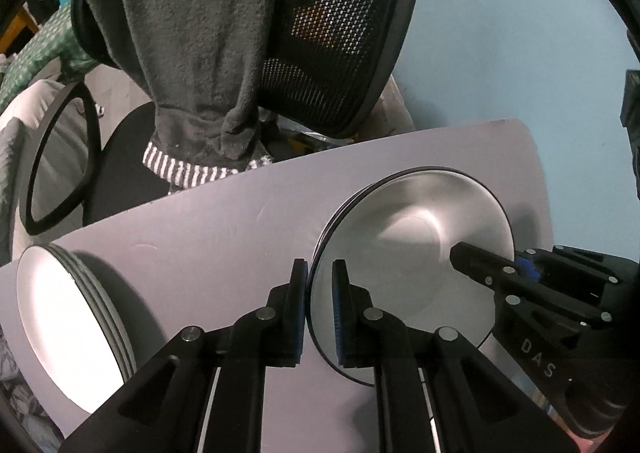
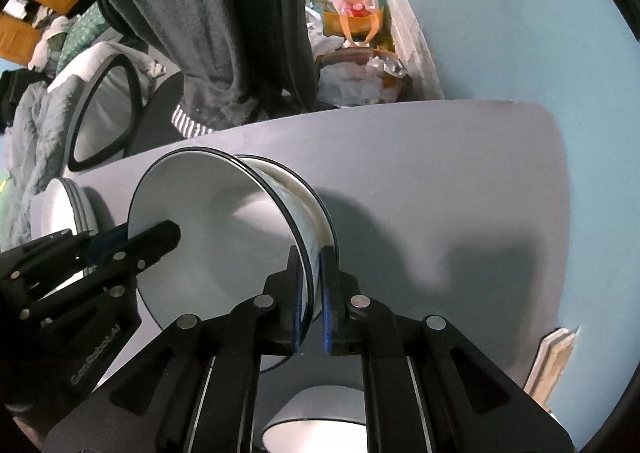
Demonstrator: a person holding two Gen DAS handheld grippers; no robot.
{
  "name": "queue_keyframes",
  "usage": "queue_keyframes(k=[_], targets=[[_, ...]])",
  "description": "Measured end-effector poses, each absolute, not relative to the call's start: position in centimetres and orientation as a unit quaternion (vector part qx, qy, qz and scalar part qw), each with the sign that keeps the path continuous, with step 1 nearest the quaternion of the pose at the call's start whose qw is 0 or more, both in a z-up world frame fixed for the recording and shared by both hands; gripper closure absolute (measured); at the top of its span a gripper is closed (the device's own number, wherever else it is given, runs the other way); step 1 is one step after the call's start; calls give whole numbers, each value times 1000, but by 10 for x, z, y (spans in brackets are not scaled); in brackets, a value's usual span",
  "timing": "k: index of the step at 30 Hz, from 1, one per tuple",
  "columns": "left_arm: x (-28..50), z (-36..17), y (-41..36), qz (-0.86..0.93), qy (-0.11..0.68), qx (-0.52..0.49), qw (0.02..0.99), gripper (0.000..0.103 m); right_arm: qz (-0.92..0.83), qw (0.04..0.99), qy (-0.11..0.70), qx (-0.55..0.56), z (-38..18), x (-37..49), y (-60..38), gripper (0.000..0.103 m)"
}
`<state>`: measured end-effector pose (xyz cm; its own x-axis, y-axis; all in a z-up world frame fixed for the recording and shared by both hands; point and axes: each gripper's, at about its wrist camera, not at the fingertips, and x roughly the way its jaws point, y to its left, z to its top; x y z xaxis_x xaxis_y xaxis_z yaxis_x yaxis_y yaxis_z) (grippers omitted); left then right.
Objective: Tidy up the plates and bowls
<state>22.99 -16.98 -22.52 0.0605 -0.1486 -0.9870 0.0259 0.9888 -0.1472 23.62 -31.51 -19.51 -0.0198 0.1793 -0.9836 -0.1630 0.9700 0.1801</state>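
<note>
Lettering "DAS" on right gripper (image 1: 456,257) | both pinch plate (image 1: 400,253) rim | left gripper (image 1: 320,273)

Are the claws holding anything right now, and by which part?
Both hold one white plate by its rim: the left claw on one edge, the right claw on the opposite edge.

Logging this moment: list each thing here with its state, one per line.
left gripper: shut on the plate's rim.
right gripper: shut on the opposite rim.
plate: gripped on both sides over the table.
stack of plates: resting on table, untouched.
bowl: below right gripper, untouched.
</note>
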Motion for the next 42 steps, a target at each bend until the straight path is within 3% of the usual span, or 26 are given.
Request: queue_keyframes(k=[6,10,13,17,21,25,30,35,42], targets=[[231,-226,-168,-56,686,-42,724,89,119,689,715,-1,-196,241,-313,95],[232,-227,-167,-50,691,-42,720,62,122,687,716,5,-196,239,-313,88],[230,-223,-164,-47,681,-42,730,59,122,690,714,3,-193,238,-312,85],[231,-219,-161,-46,678,-50,732,57,104,710,696,-23,-182,236,-312,67],[230,-212,-158,-40,674,-60,735,56,101,715,691,-27,-176,235,-314,67],[226,-197,-155,-35,658,-68,750,48,93,730,676,-39,-165,231,-316,66],[213,-171,-150,-33,631,-65,772,41,85,755,649,-42,-144,222,-318,52],[195,-145,-145,-35,609,-63,790,35,87,775,624,-43,-123,211,-317,43],[169,-115,-139,-46,588,-77,804,31,88,794,600,-30,-97,197,-318,41]])
